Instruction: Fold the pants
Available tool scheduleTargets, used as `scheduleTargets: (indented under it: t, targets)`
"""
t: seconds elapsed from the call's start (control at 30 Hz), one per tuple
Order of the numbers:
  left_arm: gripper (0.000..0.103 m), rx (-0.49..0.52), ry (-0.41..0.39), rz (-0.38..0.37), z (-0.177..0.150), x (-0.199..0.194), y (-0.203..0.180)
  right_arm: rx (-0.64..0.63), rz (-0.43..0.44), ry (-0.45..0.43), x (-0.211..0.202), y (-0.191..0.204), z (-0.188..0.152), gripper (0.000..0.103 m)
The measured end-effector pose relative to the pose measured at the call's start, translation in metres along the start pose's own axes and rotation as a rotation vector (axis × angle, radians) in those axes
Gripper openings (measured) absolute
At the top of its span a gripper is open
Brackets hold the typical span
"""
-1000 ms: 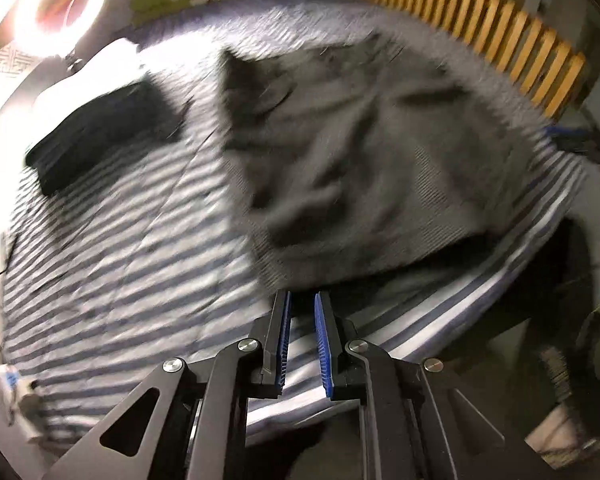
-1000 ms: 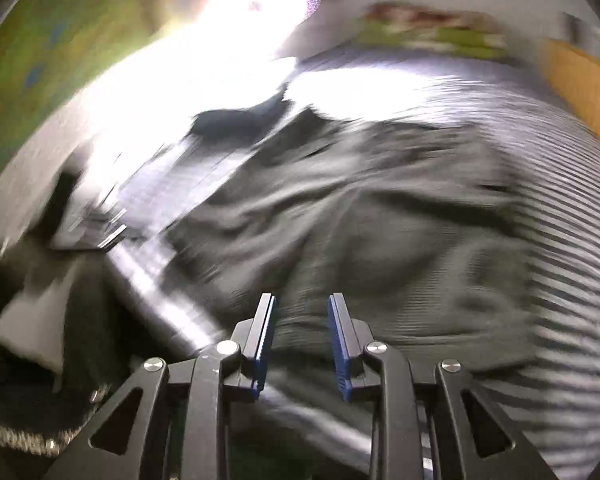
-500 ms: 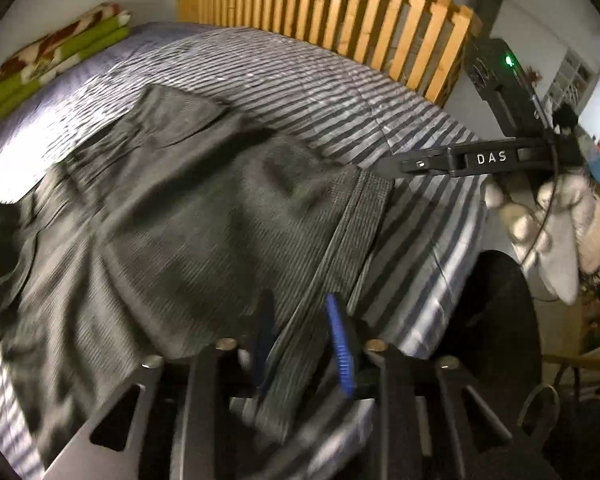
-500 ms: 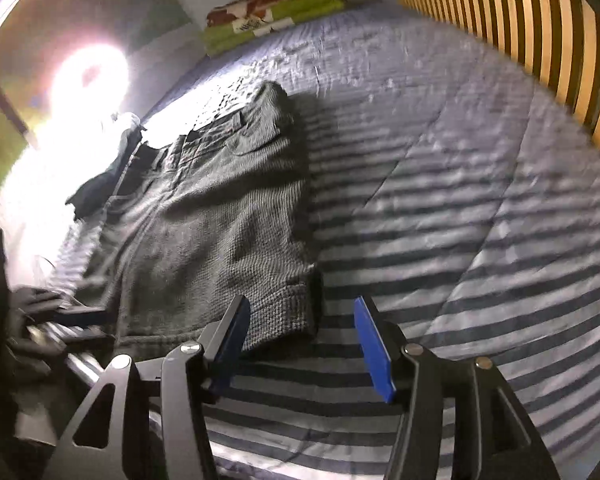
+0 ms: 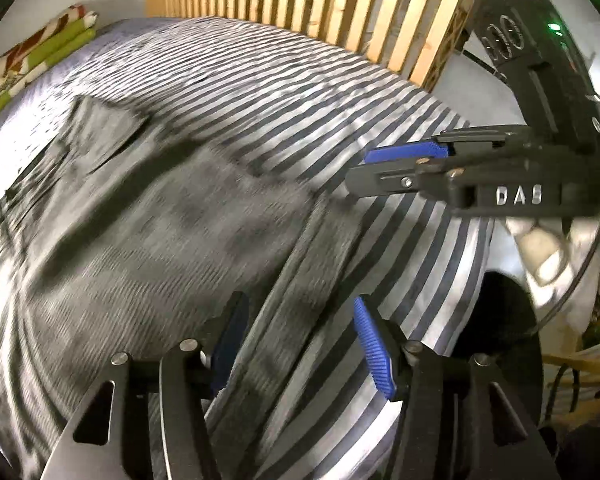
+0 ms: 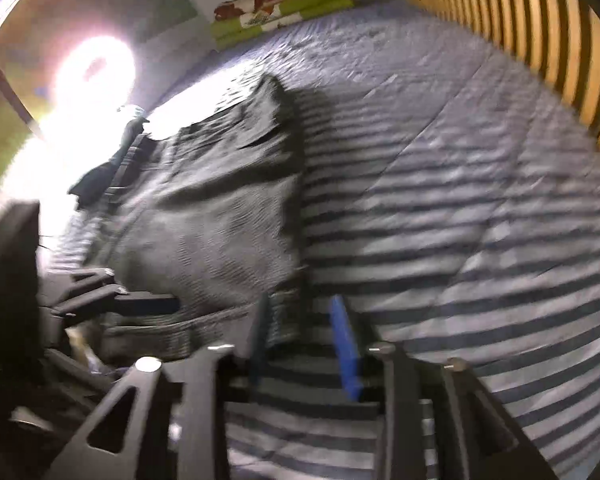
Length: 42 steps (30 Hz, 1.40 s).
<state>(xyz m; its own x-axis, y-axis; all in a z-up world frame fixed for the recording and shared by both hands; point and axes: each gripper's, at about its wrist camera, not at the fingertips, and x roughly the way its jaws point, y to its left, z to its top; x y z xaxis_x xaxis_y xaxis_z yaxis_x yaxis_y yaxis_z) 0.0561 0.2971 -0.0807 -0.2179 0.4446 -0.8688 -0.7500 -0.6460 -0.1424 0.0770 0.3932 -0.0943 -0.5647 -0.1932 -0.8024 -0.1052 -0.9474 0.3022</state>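
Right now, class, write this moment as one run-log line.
task: fold pants | gray pants: flat on striped bedsheet | left gripper: opening, hem band between jaws | right gripper: closing at pants' corner, no grip

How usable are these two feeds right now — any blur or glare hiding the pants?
Left wrist view: the pants are smeared by motion blur, fisheye bends the wooden slats. Right wrist view: blurred throughout, and the ring light blows out the upper left, washing out the far end of the pants.

striped bed point(image 6: 480, 240), wooden slat rail point(image 5: 340, 12), bright ring light point(image 6: 96, 72) beside.
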Motion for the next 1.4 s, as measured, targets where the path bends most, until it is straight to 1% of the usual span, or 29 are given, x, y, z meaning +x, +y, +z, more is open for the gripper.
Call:
scheduleTargets:
  t: [0.07, 0.1, 0.13, 0.2, 0.23, 0.27, 0.3, 0.37, 0.4, 0.47, 0.5, 0.57, 0.6, 0.63, 0.67, 0.7, 0.73, 0.8, 0.87, 0.93, 1.0, 1.03, 1.07, 1.1, 1.13, 1.17, 1.2, 1.3, 1.4]
  targets:
    - [0.061, 0.006, -0.001, 0.005, 0.015, 0.016, -0.012, 0.017, -0.024, -0.038, -0.008, -0.012, 0.002, 0.034]
    - [0.064, 0.011, 0.001, 0.023, 0.022, 0.024, -0.016, 0.036, -0.031, -0.060, -0.012, -0.020, 0.003, 0.034]
    - [0.065, 0.010, 0.003, 0.037, 0.023, 0.030, -0.019, 0.051, -0.040, -0.083, -0.015, -0.026, 0.005, 0.034]
    - [0.065, -0.010, 0.014, 0.039, 0.033, 0.046, -0.021, 0.060, -0.074, -0.124, -0.021, -0.035, 0.009, 0.034]
    - [0.061, -0.017, 0.015, 0.047, 0.035, 0.052, -0.020, 0.054, -0.098, -0.130, -0.024, -0.038, 0.012, 0.033]
    - [0.052, -0.030, 0.011, 0.052, 0.039, 0.057, -0.018, 0.048, -0.107, -0.132, -0.023, -0.040, 0.016, 0.033]
    - [0.033, -0.044, 0.014, 0.037, 0.040, 0.060, -0.015, 0.047, -0.111, -0.134, -0.024, -0.042, 0.020, 0.033]
    - [0.026, -0.108, 0.001, -0.003, 0.042, 0.060, -0.007, 0.063, -0.090, -0.131, -0.025, -0.049, 0.029, 0.034]
    - [0.020, -0.122, -0.006, -0.009, 0.041, 0.056, -0.003, 0.076, -0.060, -0.123, -0.024, -0.053, 0.036, 0.034]
    - [0.017, -0.154, -0.034, -0.034, 0.039, 0.040, 0.002, 0.092, -0.032, -0.106, -0.018, -0.058, 0.051, 0.034]
    - [0.016, -0.176, -0.052, -0.048, 0.037, 0.029, 0.007, 0.094, -0.027, -0.103, -0.013, -0.057, 0.060, 0.034]
    - [0.015, -0.205, -0.088, -0.064, 0.030, 0.005, 0.015, 0.103, 0.014, -0.086, 0.003, -0.053, 0.082, 0.035]
    - [0.015, -0.215, -0.105, -0.065, 0.026, -0.008, 0.020, 0.111, 0.050, -0.073, 0.012, -0.050, 0.093, 0.038]
    - [0.015, -0.230, -0.119, -0.062, 0.022, -0.018, 0.025, 0.115, 0.094, -0.055, 0.023, -0.046, 0.105, 0.044]
    - [0.015, -0.242, -0.128, -0.062, 0.018, -0.025, 0.029, 0.113, 0.147, -0.030, 0.037, -0.040, 0.118, 0.047]
    - [0.015, -0.259, -0.137, -0.067, 0.014, -0.034, 0.036, 0.111, 0.182, -0.010, 0.049, -0.034, 0.130, 0.050]
    - [0.015, -0.274, -0.144, -0.072, 0.012, -0.038, 0.039, 0.105, 0.207, 0.007, 0.063, -0.027, 0.143, 0.050]
    - [0.014, -0.299, -0.154, -0.084, 0.007, -0.047, 0.047, 0.097, 0.227, 0.031, 0.090, -0.010, 0.168, 0.050]
    - [0.014, -0.313, -0.166, -0.087, 0.005, -0.052, 0.051, 0.078, 0.233, 0.075, 0.117, 0.005, 0.191, 0.051]
    - [0.014, -0.320, -0.169, -0.094, 0.003, -0.052, 0.051, 0.055, 0.210, 0.124, 0.141, 0.018, 0.205, 0.051]
    - [0.014, -0.324, -0.179, -0.101, -0.006, -0.059, 0.050, 0.037, 0.180, 0.137, 0.157, 0.028, 0.215, 0.051]
    - [0.014, -0.327, -0.181, -0.104, -0.008, -0.061, 0.050, 0.027, 0.170, 0.145, 0.164, 0.032, 0.219, 0.048]
    - [0.014, -0.333, -0.183, -0.113, -0.011, -0.062, 0.054, 0.031, 0.167, 0.144, 0.167, 0.035, 0.221, 0.041]
    - [0.014, -0.337, -0.186, -0.119, -0.014, -0.064, 0.055, 0.041, 0.158, 0.137, 0.168, 0.035, 0.223, 0.021]
    - [0.014, -0.341, -0.188, -0.120, -0.016, -0.066, 0.056, 0.051, 0.145, 0.130, 0.167, 0.034, 0.224, 0.010]
    - [0.014, -0.343, -0.192, -0.120, -0.018, -0.068, 0.056, 0.066, 0.135, 0.123, 0.166, 0.034, 0.226, 0.010]
    - [0.014, -0.341, -0.198, -0.118, -0.022, -0.072, 0.056, 0.076, 0.136, 0.112, 0.162, 0.033, 0.228, 0.006]
    - [0.014, -0.335, -0.219, -0.099, -0.034, -0.087, 0.059, 0.091, 0.136, 0.076, 0.147, 0.036, 0.232, 0.005]
    - [0.014, -0.369, -0.241, -0.099, -0.050, -0.105, 0.069, 0.092, 0.125, 0.044, 0.131, 0.047, 0.236, 0.004]
